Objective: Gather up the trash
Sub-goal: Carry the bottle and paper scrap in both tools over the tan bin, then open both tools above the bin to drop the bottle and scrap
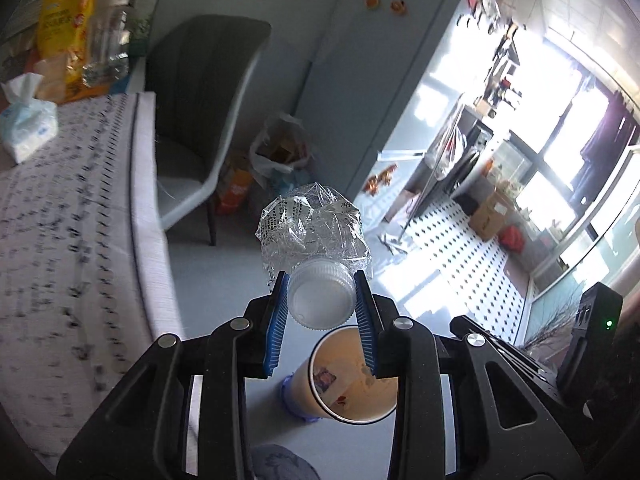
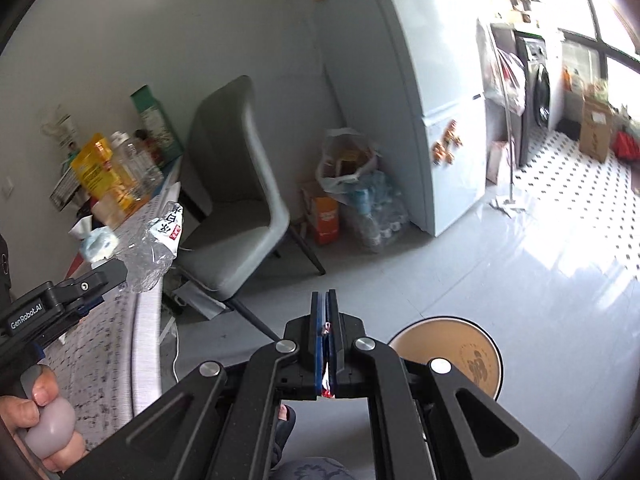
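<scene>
Left gripper fingers clamped on the white cap of a crushed clear plastic bottle, held in the air beside the worktop, above a paper cup. Right gripper fingers pinched on the cup's rim, cup held over the floor.

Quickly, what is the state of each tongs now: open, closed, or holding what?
Left tongs: closed on the white cap of a crushed clear plastic bottle.
Right tongs: closed on the thin rim of a brown paper cup.
</scene>
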`<control>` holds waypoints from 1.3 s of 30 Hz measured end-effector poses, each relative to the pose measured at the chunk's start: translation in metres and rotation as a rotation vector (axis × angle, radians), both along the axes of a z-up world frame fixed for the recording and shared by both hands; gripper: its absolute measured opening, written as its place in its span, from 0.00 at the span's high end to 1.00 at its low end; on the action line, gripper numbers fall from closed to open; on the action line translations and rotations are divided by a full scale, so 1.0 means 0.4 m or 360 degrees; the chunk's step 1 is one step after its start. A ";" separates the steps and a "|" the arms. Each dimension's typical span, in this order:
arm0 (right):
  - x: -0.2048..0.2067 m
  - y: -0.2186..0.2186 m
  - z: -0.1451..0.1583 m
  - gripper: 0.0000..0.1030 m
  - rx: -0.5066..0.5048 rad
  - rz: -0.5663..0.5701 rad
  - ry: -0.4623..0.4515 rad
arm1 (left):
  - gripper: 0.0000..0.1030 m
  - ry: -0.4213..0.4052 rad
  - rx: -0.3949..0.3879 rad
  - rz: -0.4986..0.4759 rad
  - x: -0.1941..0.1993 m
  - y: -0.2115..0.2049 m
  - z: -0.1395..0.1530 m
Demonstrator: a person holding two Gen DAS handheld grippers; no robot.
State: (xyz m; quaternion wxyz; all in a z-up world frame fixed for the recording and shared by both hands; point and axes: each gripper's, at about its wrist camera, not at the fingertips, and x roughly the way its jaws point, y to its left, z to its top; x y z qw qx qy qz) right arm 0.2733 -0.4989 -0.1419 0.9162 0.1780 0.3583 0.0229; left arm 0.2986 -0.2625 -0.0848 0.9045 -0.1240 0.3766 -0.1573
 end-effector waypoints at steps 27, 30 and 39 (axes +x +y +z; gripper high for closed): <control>0.075 -0.355 -0.307 0.47 0.0327 -0.0321 0.0097 | 0.69 0.0302 0.0119 -0.0252 0.107 -0.367 -0.226; 0.040 -0.376 -0.303 0.47 0.0341 -0.0371 0.0111 | 0.69 0.0364 0.0114 -0.0282 0.107 -0.409 -0.257; -0.123 -0.427 -0.235 0.42 0.0315 -0.0571 0.0089 | 0.13 0.0475 0.0018 -0.0380 0.107 -0.477 -0.297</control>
